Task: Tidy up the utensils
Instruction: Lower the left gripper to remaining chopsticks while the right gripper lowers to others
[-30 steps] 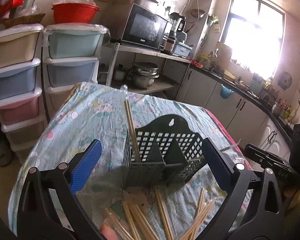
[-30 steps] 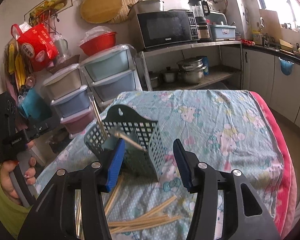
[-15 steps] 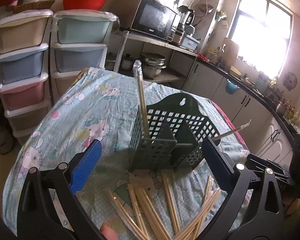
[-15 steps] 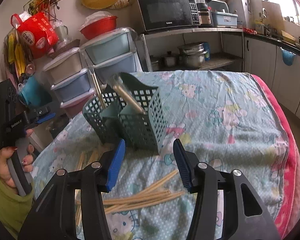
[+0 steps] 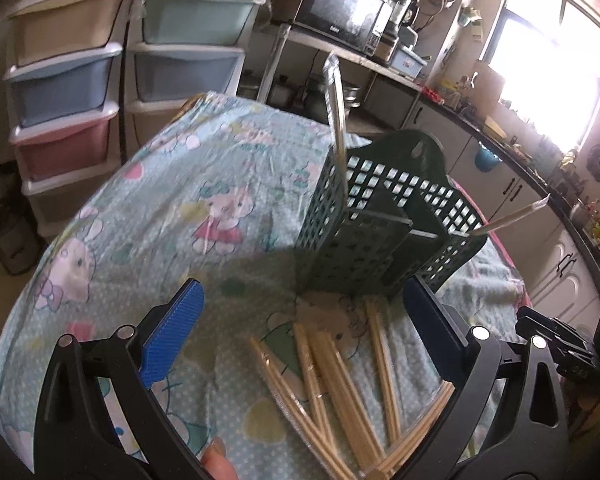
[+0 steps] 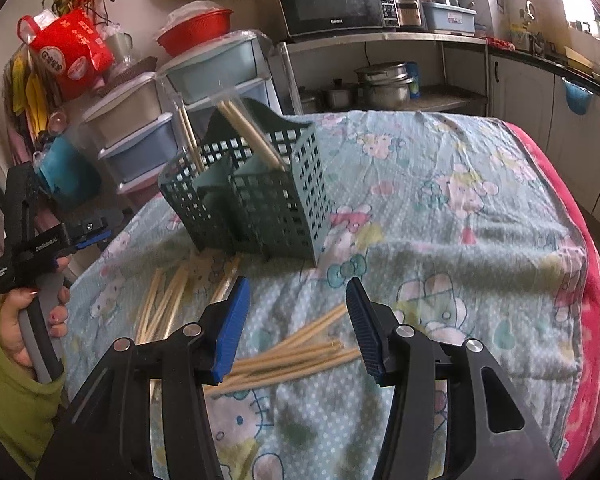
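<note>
Left gripper (image 5: 300, 328) spread wide, blue pads (image 5: 172, 336) apart and holding nothing, hovering above loose wrapped chopsticks (image 5: 332, 392) fanned on the tablecloth (image 5: 148, 208). Right gripper (image 6: 298, 320) likewise parted and empty, poised over a second scatter of chopsticks (image 6: 292, 360) lying flat on the cloth. Just beyond both, a dark green perforated utensil caddy (image 5: 384, 236) standing upright on the cloth, divided into compartments. One wrapped pair (image 5: 337, 108) upright in its left compartment, another pair (image 5: 516, 214) leaning out over its right side. Farther back, stacked pastel drawer units (image 5: 76, 80) and a microwave (image 6: 336, 0) on a metal shelf.
</note>
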Motion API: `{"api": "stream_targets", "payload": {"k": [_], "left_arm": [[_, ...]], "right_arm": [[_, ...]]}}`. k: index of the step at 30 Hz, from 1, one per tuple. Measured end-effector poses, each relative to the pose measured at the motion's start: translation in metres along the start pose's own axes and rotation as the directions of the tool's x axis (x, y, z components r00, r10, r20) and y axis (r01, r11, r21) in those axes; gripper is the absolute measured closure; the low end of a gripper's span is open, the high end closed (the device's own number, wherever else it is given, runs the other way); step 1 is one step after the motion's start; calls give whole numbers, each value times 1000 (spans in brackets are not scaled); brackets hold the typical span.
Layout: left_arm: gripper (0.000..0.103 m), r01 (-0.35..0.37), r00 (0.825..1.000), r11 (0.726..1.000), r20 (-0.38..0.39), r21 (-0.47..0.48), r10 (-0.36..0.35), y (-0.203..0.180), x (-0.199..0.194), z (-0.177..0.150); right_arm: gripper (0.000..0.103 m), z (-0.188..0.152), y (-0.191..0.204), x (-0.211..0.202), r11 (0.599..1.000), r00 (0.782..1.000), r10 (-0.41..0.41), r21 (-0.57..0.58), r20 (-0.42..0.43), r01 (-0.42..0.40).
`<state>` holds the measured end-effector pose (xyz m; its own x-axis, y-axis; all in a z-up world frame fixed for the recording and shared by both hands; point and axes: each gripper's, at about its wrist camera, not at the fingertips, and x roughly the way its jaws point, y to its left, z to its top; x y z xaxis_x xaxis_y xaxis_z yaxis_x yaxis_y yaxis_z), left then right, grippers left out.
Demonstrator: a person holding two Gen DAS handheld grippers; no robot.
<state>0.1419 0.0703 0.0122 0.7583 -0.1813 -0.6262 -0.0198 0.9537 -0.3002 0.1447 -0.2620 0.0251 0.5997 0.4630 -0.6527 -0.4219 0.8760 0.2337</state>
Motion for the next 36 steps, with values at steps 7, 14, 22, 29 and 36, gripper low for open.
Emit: {"api": "stream_targets", "payload": {"k": [7, 14, 22, 29, 36], "left_arm": [[22, 16, 998, 999, -62, -36, -19, 12, 12, -15], [59, 45, 985, 995, -163, -87, -59, 25, 30, -35], [70, 41, 972, 989, -224, -143, -73, 39, 42, -48], [71, 42, 968, 987, -240, -156, -79, 41, 54, -44], [82, 20, 969, 988, -240, -156, -57, 42, 65, -38]], "right_arm": [[55, -17, -4, 10, 1000, 999, -5, 1, -50, 5], [55, -27, -8, 24, 1000, 996, 3, 7, -93, -2], [55, -25, -19, 42, 999, 990, 36, 29, -137, -33], [55, -27, -28, 57, 998, 983, 46, 41, -180, -40], [69, -28, -31, 59, 994, 976, 101, 68, -191, -89]]}}
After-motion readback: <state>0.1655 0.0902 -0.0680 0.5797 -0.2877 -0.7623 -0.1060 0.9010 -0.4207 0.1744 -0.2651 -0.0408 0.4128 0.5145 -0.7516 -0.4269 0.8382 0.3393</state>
